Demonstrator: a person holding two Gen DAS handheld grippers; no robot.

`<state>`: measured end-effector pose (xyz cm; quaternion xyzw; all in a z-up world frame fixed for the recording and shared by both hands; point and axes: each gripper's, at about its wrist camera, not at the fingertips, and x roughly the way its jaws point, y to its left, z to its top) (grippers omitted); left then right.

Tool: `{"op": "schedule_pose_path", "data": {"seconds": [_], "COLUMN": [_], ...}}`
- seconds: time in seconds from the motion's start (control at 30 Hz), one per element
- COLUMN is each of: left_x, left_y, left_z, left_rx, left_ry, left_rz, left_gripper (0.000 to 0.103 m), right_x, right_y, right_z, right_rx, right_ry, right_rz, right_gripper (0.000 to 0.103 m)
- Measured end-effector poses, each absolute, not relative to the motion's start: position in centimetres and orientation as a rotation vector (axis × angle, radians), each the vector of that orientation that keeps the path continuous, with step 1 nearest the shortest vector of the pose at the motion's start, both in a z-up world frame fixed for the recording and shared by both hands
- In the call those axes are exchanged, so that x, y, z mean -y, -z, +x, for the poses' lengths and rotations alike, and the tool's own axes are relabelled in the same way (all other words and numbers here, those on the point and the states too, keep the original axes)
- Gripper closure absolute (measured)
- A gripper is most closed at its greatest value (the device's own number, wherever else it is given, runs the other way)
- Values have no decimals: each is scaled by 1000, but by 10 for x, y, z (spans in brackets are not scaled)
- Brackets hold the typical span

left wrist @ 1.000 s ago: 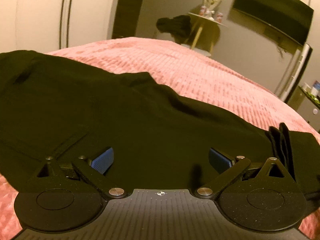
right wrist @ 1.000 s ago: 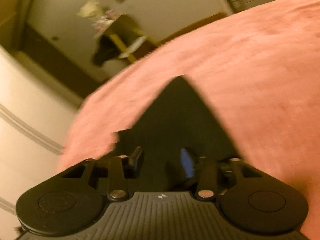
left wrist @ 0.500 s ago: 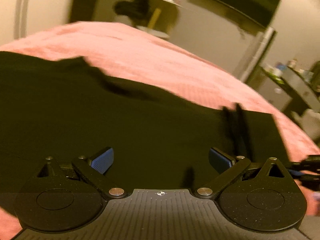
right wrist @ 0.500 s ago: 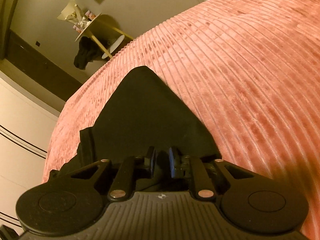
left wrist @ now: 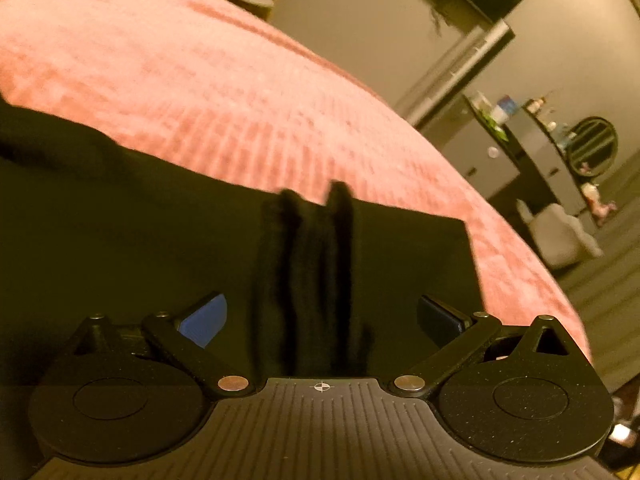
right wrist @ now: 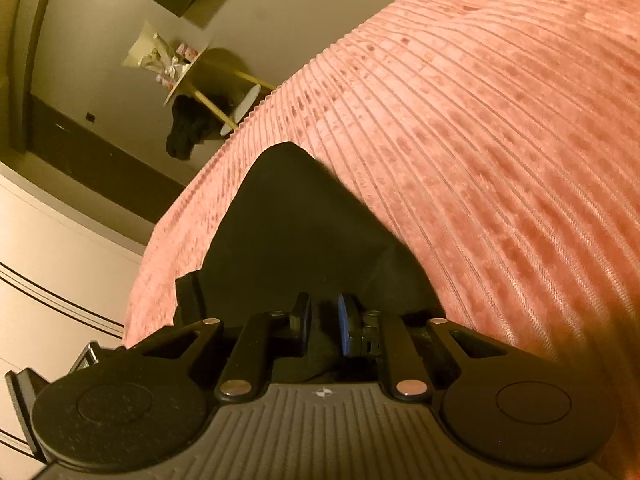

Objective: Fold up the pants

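So the black pants (left wrist: 160, 260) are lying spread on the pink ribbed bedspread (left wrist: 240, 80), and the right gripper (right wrist: 324, 322) is already clamped on a bunch of the dark fabric near one end. You can see cloth pinched between its pads, with the corner of the pants (right wrist: 296, 220) peaking up ahead of it. The left gripper (left wrist: 320, 314) is spread wide, nothing between its fingers, hovering just over the gathered ridge (left wrist: 308, 260) of fabric near the cut edge.

My take on doing this step well: get the left one down onto that bunched ridge and grab all the layers, not just the top one, otherwise the lower layer drags behind when you lift. Go in square to the edge so the pinch sits close to the hem rather than deep in the middle. Once both ends are held, I'd lift them together and level so the fabric hangs taut between the two, then carry it over. That ribbed cover looks grippy, so dragging probably wrinkles things. Lift clear first.
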<state>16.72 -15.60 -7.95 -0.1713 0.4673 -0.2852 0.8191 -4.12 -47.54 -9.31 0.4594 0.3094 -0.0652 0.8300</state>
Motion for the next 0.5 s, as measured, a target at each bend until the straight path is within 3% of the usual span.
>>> {"op": "schedule_pose_path", "data": {"seconds": [0.1,0.2,0.27,0.33,0.43,0.5], "left_x": [171,185,189,192,187,181], "left_y": [82,80,80,78,76,74], "left_z": [165,162,162,162,164,163], "left_rx": [-1006,-1014,-1018,-1023,-1023,-1022], "left_ry": [618,613,605,584,589,599], "left_rz": [-325,-264,-245,-220,-223,-248], "left_gripper": [4,36,43,68,89,90], "right_x": [476,479,481,480,480,479], "right_y": [95,97,100,100,99,97], "right_z": [-40,-41,-43,-44,-44,-46], "right_rx": [-649,-637,-628,-624,-619,-605], "right_ry": [126,113,107,106,102,87], "right_rz": [986,1014,1034,1038,1035,1037], "right_gripper": [89,89,89,89,84,76]}}
